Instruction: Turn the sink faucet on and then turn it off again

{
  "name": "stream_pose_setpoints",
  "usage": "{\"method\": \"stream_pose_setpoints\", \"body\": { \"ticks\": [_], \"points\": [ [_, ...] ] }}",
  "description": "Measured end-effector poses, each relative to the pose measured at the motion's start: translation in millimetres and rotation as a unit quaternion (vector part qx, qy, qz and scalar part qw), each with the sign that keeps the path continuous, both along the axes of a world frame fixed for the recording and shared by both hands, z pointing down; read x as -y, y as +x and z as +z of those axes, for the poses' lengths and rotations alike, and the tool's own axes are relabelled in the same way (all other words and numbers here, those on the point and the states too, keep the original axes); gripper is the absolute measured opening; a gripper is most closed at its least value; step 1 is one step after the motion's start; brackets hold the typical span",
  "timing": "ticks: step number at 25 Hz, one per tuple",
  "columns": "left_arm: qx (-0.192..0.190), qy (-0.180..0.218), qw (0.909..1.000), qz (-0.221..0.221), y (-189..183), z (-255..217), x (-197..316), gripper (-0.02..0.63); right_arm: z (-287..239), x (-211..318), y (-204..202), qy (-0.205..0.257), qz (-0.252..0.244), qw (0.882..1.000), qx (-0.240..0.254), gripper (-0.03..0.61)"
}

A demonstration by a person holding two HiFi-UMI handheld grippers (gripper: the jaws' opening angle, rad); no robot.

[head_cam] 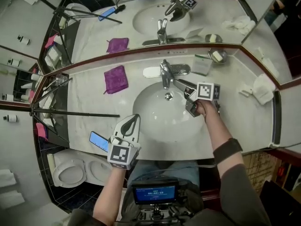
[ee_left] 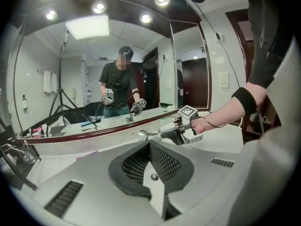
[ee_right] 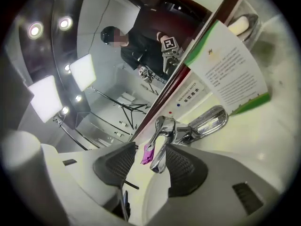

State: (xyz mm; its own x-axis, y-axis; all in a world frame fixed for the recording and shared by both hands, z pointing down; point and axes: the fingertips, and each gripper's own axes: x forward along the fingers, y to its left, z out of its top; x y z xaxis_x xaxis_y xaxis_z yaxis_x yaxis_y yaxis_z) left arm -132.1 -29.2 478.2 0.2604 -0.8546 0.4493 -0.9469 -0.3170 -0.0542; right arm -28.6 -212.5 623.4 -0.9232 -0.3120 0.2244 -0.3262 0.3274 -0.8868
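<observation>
Right gripper view, faucet (ee_right: 161,147), card (ee_right: 231,74) print illegible

Purple cloth (head_cam: 115,78) flat on bench (head_cam: 89,102), rear left; blue phone (head_cam: 99,141) at front edge; printed card (head_cam: 202,64) beside soap dish (head_cam: 217,56), rear right.

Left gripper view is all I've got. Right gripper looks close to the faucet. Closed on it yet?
Observer: No. In the right gripper view the right gripper has its jaws apart, with the faucet spout lined up in the gap, ungripped.
Operator: Water running?
Observer: The head view shows no stream into the sink.
Operator: Anything beside my left gripper?
Observer: A phone lies at the counter edge, just left of the left gripper.
</observation>
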Motion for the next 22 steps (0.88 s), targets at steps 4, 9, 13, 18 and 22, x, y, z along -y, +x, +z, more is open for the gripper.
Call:
{"method": "stream_pose_setpoints", "body": {
  "ticks": [4, 9, 13, 18, 22],
  "points": [
    [-0.003, 0.002, 0.9996, -0.027, -6.3, -3.1, 0.5, 0.0, 2.8, 15.8, -17.9, -0.034, -0.004, 0.999, 0.032, 0.224],
    [0.019, 0.001, 0.9995, -0.025, -14.6, 1.8, -4.5, 0.0, 1.1, 27.6, -36.7, -0.079, -0.005, 0.994, 0.071, 0.175],
    [0.015, 0.0, 0.9992, -0.038, -15.2, -0.8, -7.4, 0.0, 10.2, 30.5, -42.9, -0.11, -0.005, 0.992, 0.058, 0.107],
    [0.008, -0.001, 0.9987, -0.05, -14.4, -1.7, -6.4, 0.0, 12.1, 33.4, -44.4, -0.141, 0.005, 0.988, 0.056, 0.083],
    [0.004, -0.001, 0.9987, -0.051, -12.4, -0.4, -4.7, 0.0, 8.3, 35.0, -45.7, -0.16, 0.015, 0.986, 0.036, 0.084]
  ]
}}
